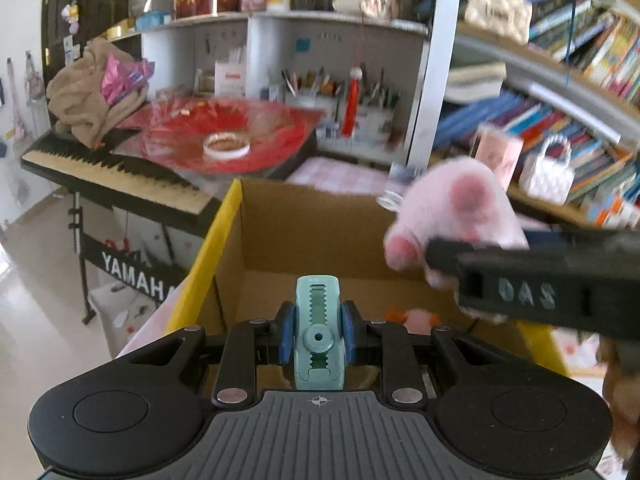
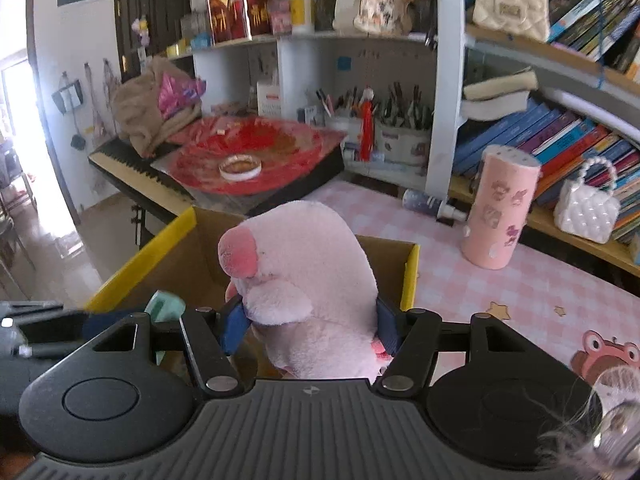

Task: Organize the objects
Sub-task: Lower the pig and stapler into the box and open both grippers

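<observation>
A soft pink plush toy with darker pink patches is clamped between the blue pads of the right gripper, whose jaws are closed against its sides. The toy is held above the open brown cardboard box with yellow-edged flaps, near the box's right wall. From the left wrist view the same toy is seen at the right, above the box, with the black body of the right gripper crossing in front of it.

A teal plastic hair claw clip with toothed inner edges is gripped upright between the blue pads of the left gripper, the jaws drawn in tightly on it, just over the near edge of the box. A small pink and orange object is seen lying on the box floor.

The box stands on a table covered by a pink checked cloth. A tall pink cylindrical container stands on the cloth to the right of the box, near the bookshelf. A black keyboard piano is seen beyond the box's left side.
</observation>
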`<state>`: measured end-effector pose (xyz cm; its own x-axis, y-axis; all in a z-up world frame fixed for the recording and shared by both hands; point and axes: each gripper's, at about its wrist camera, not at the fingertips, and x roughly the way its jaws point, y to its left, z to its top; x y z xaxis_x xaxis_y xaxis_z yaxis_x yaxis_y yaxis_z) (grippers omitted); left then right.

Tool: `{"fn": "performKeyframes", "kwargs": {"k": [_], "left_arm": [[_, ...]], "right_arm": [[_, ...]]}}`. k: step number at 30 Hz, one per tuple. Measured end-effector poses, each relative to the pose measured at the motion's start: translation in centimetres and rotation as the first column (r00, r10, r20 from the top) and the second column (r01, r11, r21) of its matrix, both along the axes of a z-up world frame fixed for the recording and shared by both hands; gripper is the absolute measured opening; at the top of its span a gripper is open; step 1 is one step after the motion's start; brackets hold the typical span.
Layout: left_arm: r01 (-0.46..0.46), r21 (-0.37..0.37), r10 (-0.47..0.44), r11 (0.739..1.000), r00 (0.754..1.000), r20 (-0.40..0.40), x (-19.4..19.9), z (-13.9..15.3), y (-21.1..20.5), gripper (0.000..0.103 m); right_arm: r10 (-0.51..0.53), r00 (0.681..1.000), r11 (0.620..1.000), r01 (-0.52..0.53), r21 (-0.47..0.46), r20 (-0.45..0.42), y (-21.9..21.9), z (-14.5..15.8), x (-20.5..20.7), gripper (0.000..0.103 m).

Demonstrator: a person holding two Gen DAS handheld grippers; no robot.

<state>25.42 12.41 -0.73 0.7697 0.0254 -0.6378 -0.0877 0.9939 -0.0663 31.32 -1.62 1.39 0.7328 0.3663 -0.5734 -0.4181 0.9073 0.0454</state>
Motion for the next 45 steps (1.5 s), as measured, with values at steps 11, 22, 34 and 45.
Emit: {"fn": "performKeyframes", "kwargs": {"k": [11,22,34,45], "left_arm": [[0.042,0.036,-0.038,0.998,0.994,-0.104,1.4,-2.6,-2.0,0.023],[0.048,0.054,-0.044,0.997,0.996,-0.076,0.4,-2.1,-2.3,0.038],[0.015,0.137,-0.034,0.99,0.99,0.138,-4.2,2.2,-2.1,0.088],[-0.076,0.069,0.062,0.995,0.981,0.184,-9.2,3.6,0.6,0.093]], "right_arm": [[0.111,0.983,0.99,-0.123,-0.075,-0.147,3.0,-3.0,4.4,0.061],[0.129,0.974,0.985,-0.147,-0.09,-0.184,3.4,-3.6,4.5,0.069],[0.021,0.998,1.0,-0.02,0.015,-0.051,0.4,0.6,0.3,0.078],[-0.137,0.989,0.989,0.133,0.061,0.063,-2.9,2.9,-6.6,0.08]]}}
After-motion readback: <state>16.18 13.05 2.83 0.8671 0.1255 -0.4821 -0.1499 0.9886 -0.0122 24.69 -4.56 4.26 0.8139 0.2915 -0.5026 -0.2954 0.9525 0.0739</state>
